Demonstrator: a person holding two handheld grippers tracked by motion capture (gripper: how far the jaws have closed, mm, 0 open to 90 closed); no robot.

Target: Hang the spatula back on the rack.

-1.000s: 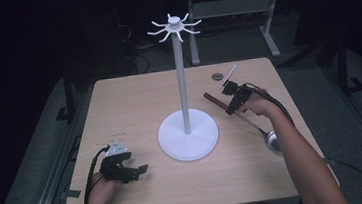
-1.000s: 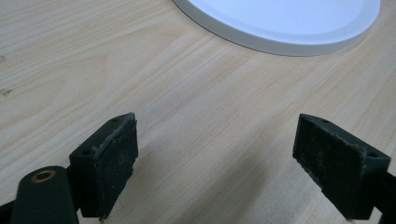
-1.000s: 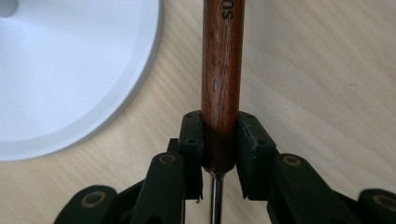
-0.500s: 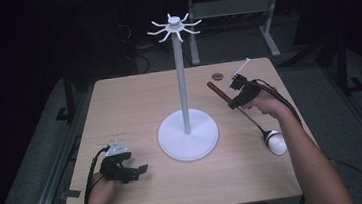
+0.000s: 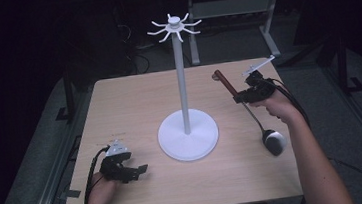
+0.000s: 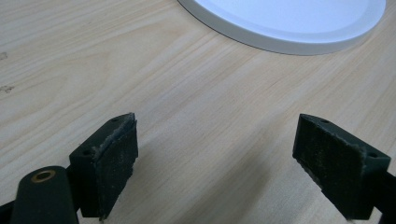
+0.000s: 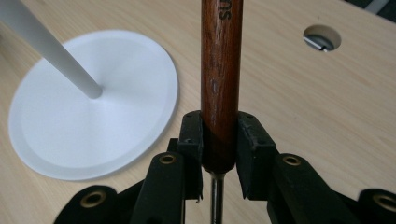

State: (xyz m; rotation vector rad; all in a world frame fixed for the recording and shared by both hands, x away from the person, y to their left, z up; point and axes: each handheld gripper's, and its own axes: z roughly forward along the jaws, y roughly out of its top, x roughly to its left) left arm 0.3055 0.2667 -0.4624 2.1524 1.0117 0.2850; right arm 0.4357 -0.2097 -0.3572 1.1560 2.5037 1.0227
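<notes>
The right gripper (image 5: 241, 95) is clamping one ladle with a brown wooden handle and round metal bowl (image 5: 275, 141), lifted above the one light wooden table (image 5: 134, 101), beside one tall white hook stand (image 5: 187, 131). The left gripper (image 5: 138, 171) is resting, jaws wide and empty.

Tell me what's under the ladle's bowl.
The ladle, clamped by its wooden handle in the right gripper, hangs bowl-down over the table; the wood directly beneath the bowl is covered.
</notes>
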